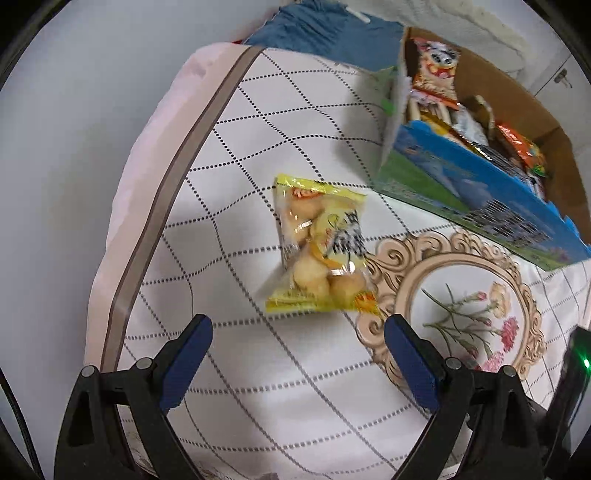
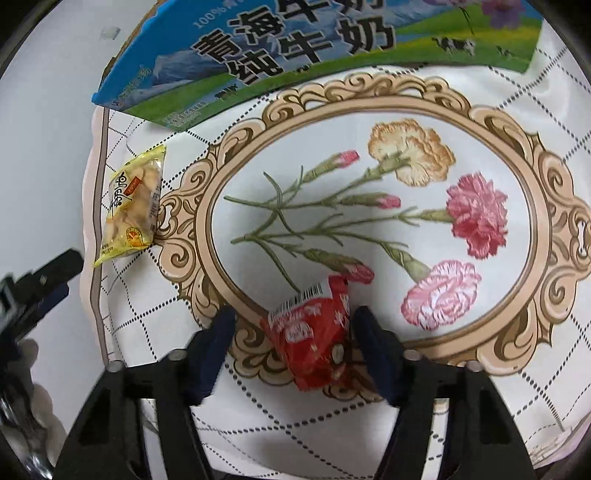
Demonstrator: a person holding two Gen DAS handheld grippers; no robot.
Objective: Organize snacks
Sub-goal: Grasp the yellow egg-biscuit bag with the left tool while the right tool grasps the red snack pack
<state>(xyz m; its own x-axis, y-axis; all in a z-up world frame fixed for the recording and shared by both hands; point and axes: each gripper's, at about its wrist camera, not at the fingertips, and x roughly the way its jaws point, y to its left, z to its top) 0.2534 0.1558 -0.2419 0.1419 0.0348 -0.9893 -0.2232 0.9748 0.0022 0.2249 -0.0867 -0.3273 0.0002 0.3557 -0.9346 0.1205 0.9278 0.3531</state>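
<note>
A yellow packet of round buns [image 1: 319, 249] lies flat on the white patterned cloth [image 1: 258, 369], just ahead of my open, empty left gripper [image 1: 297, 332]. It also shows in the right wrist view [image 2: 133, 205] at the left. A red snack packet [image 2: 314, 338] lies on the cloth between the fingers of my right gripper [image 2: 293, 319]. The jaws are wide apart and neither finger clearly touches the packet. A blue and green milk carton box [image 1: 476, 199] holds several snack packets [image 1: 436, 77]; its printed side fills the top of the right wrist view [image 2: 295, 48].
The cloth has a printed oval frame with carnations [image 2: 369, 221]. The table's left edge [image 1: 155, 206] drops to a grey floor. A blue fabric [image 1: 325, 29] lies behind the box. The left gripper [image 2: 37, 291] shows at the right wrist view's left edge.
</note>
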